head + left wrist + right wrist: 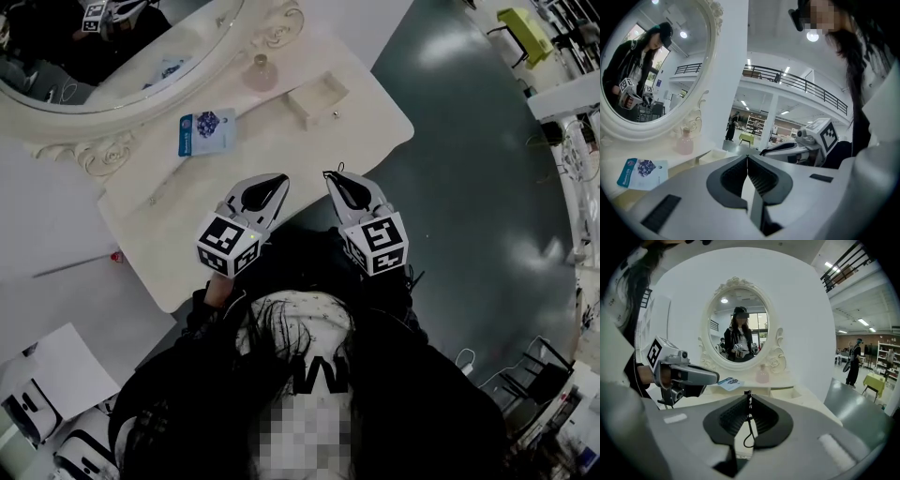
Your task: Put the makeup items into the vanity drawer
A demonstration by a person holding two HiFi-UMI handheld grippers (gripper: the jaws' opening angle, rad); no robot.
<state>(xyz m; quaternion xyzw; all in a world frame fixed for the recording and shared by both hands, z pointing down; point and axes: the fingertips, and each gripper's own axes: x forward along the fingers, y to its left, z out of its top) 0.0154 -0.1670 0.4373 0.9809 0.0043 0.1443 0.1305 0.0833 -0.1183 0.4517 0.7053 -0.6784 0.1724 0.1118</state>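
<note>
At the upper left of the head view an oval mirror (94,66) in a carved cream frame stands at the back of the cream counter (309,159). Just below and to the right of it, a blue packet (204,131) lies flat on the counter. It is well apart from both tools and outside the drawer. Lower down, left of centre, the left gripper (278,180) is held over the near edge of the counter with its marker cube toward the person. In its own view its fingers (764,180) are clenched tip to tip with nothing between them. Right of the packet, toward the top centre, a small pink bottle (261,71) stands upright near the mirror frame. Just to the right of the bottle sits the open drawer (323,92), a shallow cream box on the countertop. The bottle is beside the drawer, not in it. Right of centre, the right gripper (332,180) hangs level with the left one and near it but not touching, its tips also aimed at the counter. Its fingers (733,418) are clenched too, and a thin black cord (749,437) runs down the seam between them and ends in a small loop. At the bottom of the frame are the person's dark sleeves and long dark hair.
</note>
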